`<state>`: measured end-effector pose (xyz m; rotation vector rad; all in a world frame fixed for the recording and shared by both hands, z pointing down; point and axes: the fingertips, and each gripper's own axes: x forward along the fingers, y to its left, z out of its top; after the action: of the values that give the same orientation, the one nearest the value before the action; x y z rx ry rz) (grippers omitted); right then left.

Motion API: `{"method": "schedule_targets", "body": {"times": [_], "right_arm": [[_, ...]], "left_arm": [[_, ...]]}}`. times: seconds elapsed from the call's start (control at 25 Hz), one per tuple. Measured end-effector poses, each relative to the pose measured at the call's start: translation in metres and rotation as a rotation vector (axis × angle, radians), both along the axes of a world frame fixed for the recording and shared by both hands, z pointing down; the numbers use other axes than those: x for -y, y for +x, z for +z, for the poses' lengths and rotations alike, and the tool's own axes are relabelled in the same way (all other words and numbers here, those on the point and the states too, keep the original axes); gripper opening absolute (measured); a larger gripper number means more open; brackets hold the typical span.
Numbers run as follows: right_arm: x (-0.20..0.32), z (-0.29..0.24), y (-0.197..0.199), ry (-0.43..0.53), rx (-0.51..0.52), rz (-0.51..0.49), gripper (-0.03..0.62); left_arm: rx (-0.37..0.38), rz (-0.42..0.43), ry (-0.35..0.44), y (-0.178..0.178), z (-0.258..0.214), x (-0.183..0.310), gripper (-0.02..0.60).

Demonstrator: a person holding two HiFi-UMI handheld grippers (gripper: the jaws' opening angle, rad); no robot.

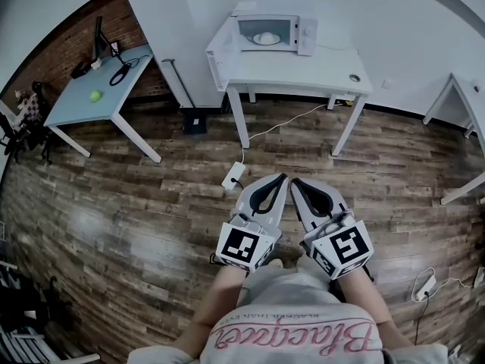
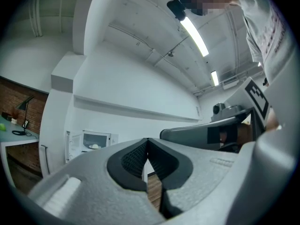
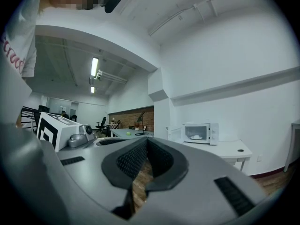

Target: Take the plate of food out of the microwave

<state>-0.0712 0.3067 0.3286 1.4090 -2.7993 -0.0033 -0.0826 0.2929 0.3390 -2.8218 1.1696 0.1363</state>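
On white flat-top desk (image 1: 303, 74) by wall: boxy white microwave (image 1: 267, 32), door swung open. Inside, round white plate of food (image 1: 266, 39) with pale mound. Glossy dark wood-plank floor (image 1: 151, 203) between. Both left hand-held gripper (image 1: 281, 180) and right hand-held gripper (image 1: 296, 183), smooth grey shells with ribbed black pads, pressed together, empty, well apart from plate, pointing toward it.

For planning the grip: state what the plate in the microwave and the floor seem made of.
Plate: white, smooth, probably ceramic or glass; too small to tell. Floor: glossy wood or laminate, shown by plank seams, grain and light reflections.
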Motion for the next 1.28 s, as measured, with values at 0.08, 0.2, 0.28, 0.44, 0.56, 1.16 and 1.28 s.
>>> {"method": "schedule_targets", "body": {"times": [0.08, 0.2, 0.28, 0.44, 0.56, 1.16, 1.28], "right_arm": [[0.005, 0.001, 0.000, -0.002, 0.005, -0.002, 0.012], [0.014, 0.002, 0.005, -0.006, 0.025, 0.007, 0.012], [0.021, 0.002, 0.012, -0.007, 0.037, 0.016, 0.012], [0.039, 0.007, 0.026, -0.007, 0.029, 0.020, 0.012], [0.055, 0.008, 0.038, -0.016, 0.032, 0.026, 0.012], [0.141, 0.004, 0.065, 0.004, 0.035, -0.032, 0.014], [0.158, 0.005, 0.074, 0.005, 0.037, -0.039, 0.012]], "left_arm": [[-0.006, -0.004, -0.003, 0.000, 0.001, 0.006, 0.005], [-0.011, -0.014, -0.011, 0.001, 0.001, 0.015, 0.005], [-0.012, -0.026, -0.019, 0.003, 0.002, 0.023, 0.005], [-0.023, -0.053, -0.027, 0.010, 0.005, 0.044, 0.005], [-0.027, -0.067, -0.035, 0.020, 0.006, 0.059, 0.005], [-0.032, -0.112, -0.053, 0.051, 0.006, 0.140, 0.005], [-0.036, -0.117, -0.047, 0.059, 0.004, 0.157, 0.005]]}}
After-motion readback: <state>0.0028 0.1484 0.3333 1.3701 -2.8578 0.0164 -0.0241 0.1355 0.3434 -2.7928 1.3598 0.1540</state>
